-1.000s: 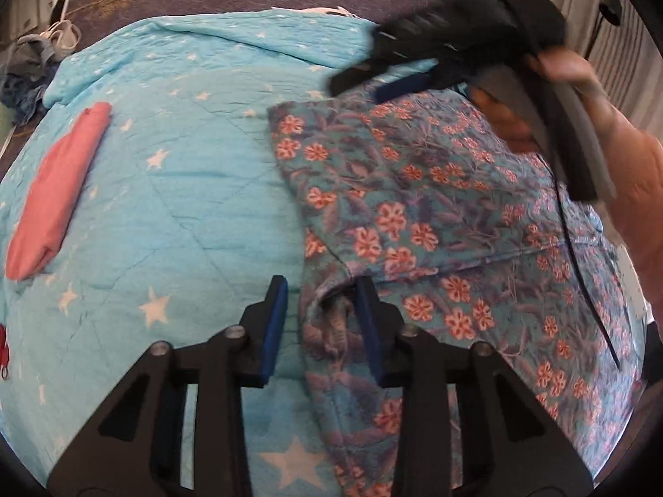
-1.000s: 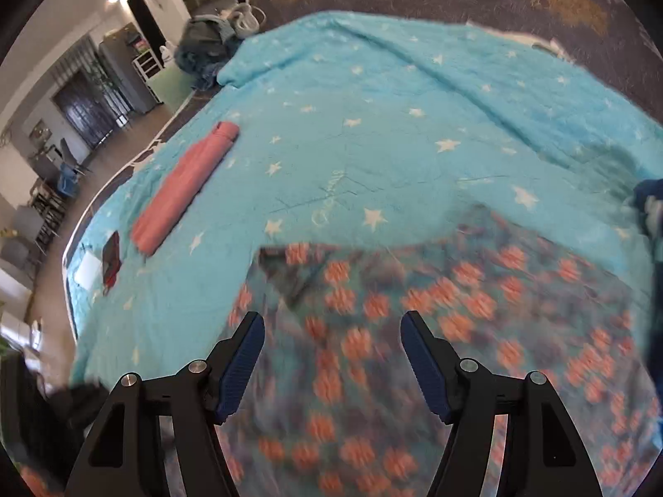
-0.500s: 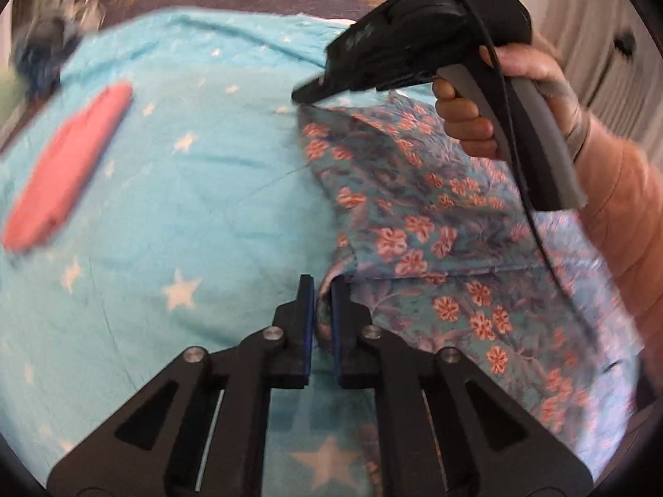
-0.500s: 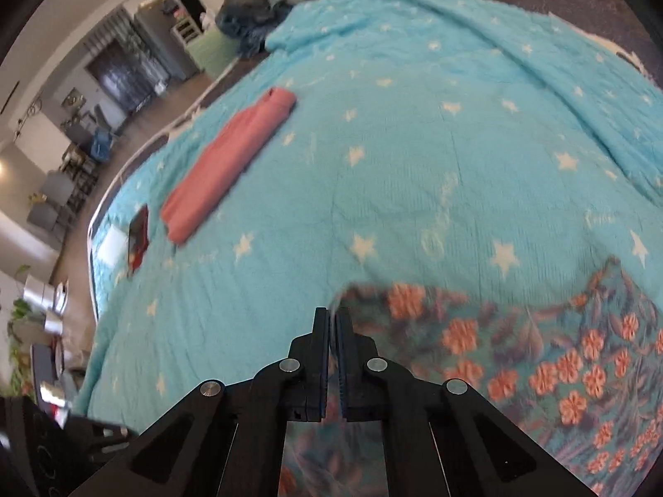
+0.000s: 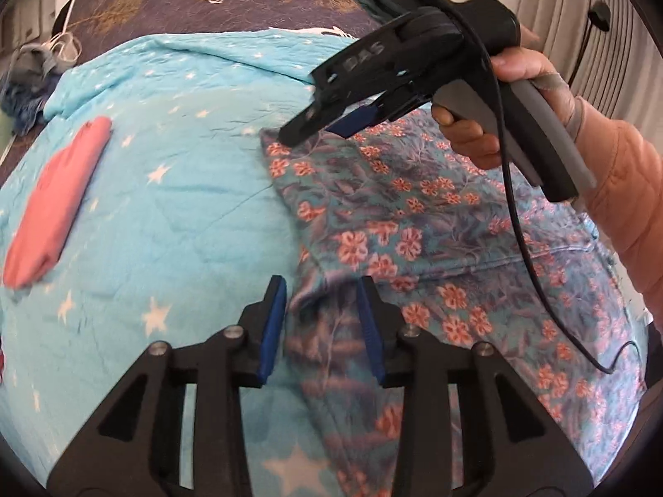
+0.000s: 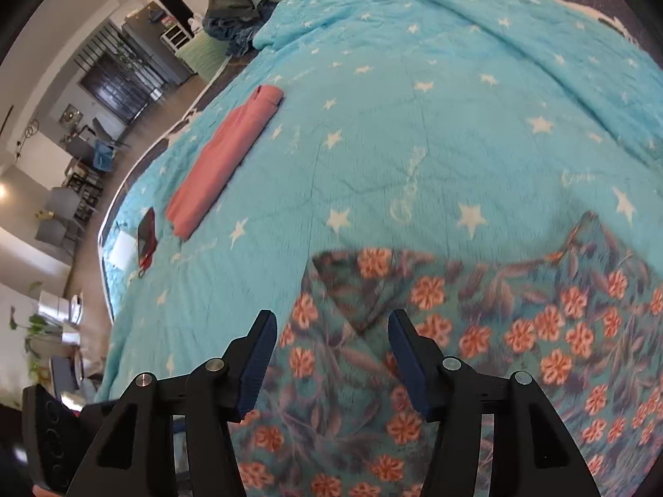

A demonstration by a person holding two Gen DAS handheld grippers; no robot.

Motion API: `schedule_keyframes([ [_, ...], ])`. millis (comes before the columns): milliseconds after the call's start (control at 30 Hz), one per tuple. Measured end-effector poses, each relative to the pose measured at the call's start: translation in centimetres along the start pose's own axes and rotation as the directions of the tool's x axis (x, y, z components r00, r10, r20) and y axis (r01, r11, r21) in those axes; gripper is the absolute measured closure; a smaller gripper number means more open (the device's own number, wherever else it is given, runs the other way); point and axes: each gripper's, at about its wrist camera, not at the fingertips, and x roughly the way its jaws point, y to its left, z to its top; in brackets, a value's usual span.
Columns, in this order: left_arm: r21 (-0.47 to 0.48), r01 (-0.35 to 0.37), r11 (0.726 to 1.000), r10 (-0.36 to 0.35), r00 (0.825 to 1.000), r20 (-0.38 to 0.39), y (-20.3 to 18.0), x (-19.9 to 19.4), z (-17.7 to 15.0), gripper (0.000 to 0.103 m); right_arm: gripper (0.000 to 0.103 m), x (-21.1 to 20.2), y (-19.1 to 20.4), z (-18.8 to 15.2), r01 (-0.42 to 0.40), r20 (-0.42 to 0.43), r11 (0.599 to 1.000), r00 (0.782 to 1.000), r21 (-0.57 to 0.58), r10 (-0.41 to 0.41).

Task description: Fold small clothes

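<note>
A floral teal garment point(image 5: 414, 223) with orange flowers lies spread on the bed. My left gripper point(image 5: 321, 323) hangs over its near left edge. Its jaws are opening, and a raised fold of the cloth sits between the blue pads point(image 5: 271, 331) without being pressed. In the right wrist view my right gripper point(image 6: 331, 356) is over the garment's point(image 6: 497, 331) far left corner, jaws opening, with cloth lying below the gap. The left wrist view shows the right gripper point(image 5: 319, 130) from the side, at the garment's top corner, held by a hand point(image 5: 472, 141).
A turquoise star blanket point(image 5: 178, 190) covers the bed. A folded pink garment point(image 5: 54, 203) point(image 6: 223, 161) lies to the left. A red phone point(image 6: 146, 238) and white paper sit near the bed edge. A clothes pile point(image 6: 232, 12) is at the far corner.
Both grippers stood open a second ago, closed on the garment's edge half a second ago, and now stand apart again. The cloth has dropped out of both.
</note>
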Motion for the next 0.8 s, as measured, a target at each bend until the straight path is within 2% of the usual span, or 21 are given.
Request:
schedule_keyframes([
  [33,0.005,-0.007,1.0,0.007,1.0,0.003,0.1,0.1,0.1,0.093,0.063,0.6,0.7,0.0,0.016,-0.012,0.999,1.0,-0.032,-0.016],
  [67,0.008,-0.013,1.0,0.013,1.0,0.007,0.3,0.1,0.3,0.092,0.087,1.1,1.5,0.0,0.052,-0.013,0.996,0.999,-0.073,-0.053],
  [100,-0.003,-0.015,1.0,0.015,1.0,0.019,0.4,-0.1,0.4,0.092,0.1,1.4,2.0,0.1,0.088,0.001,0.991,0.996,-0.099,-0.089],
  [167,-0.042,-0.053,0.998,0.055,0.997,0.047,1.4,-0.7,0.3,0.092,0.101,1.6,2.3,0.7,0.073,0.053,0.994,0.996,-0.081,-0.069],
  [200,-0.072,-0.048,0.996,0.052,0.997,0.049,2.1,-0.9,0.1,0.092,0.101,1.5,2.1,1.2,0.059,0.076,0.997,0.996,-0.057,-0.055],
  [233,-0.109,-0.045,0.993,0.049,0.998,0.037,2.9,-0.8,-0.2,0.101,0.101,1.5,1.8,1.8,0.04,0.095,0.999,0.995,-0.021,-0.038],
  [300,-0.192,-0.135,0.972,0.14,0.99,0.013,5.1,-0.8,-1.1,0.102,0.1,2.2,1.3,2.5,0.019,0.096,1.0,0.995,0.014,-0.02],
  [367,-0.335,-0.042,0.941,0.049,0.999,0.014,8.1,-1.2,-2.0,0.102,0.099,3.1,1.1,2.5,0.082,0.087,0.997,0.993,0.009,-0.082],
  [433,-0.367,-0.017,0.93,0.038,0.998,0.052,8.7,-2.3,-2.4,0.102,0.096,2.8,0.6,2.0,0.077,0.1,0.996,0.992,0.035,-0.08],
  [533,-0.282,-0.013,0.959,0.042,0.995,0.095,6.3,-3.9,-1.6,0.102,0.085,0.0,-1.3,0.7,0.085,0.15,0.988,0.983,0.129,-0.104],
  [600,-0.212,0.014,0.977,0.009,0.994,0.106,3.8,-4.1,-0.6,0.102,0.084,-2.9,-2.2,-0.7,0.139,0.204,0.974,0.963,0.179,-0.175],
  [700,-0.136,0.047,0.99,-0.033,0.994,0.104,1.0,-3.7,0.8,0.101,0.084,-7.3,-3.9,-4.6,0.165,0.22,0.96,0.951,0.226,-0.215],
  [767,-0.075,0.072,0.995,-0.065,0.994,0.083,-1.1,-2.3,1.8,0.093,0.084,-10.0,-5.5,-8.4,0.182,0.227,0.941,0.941,0.285,-0.251],
  [800,-0.058,0.069,0.996,-0.065,0.996,0.068,-1.1,-1.5,2.1,0.086,0.084,-11.1,-6.3,-10.5,0.18,0.23,0.931,0.938,0.316,-0.26],
])
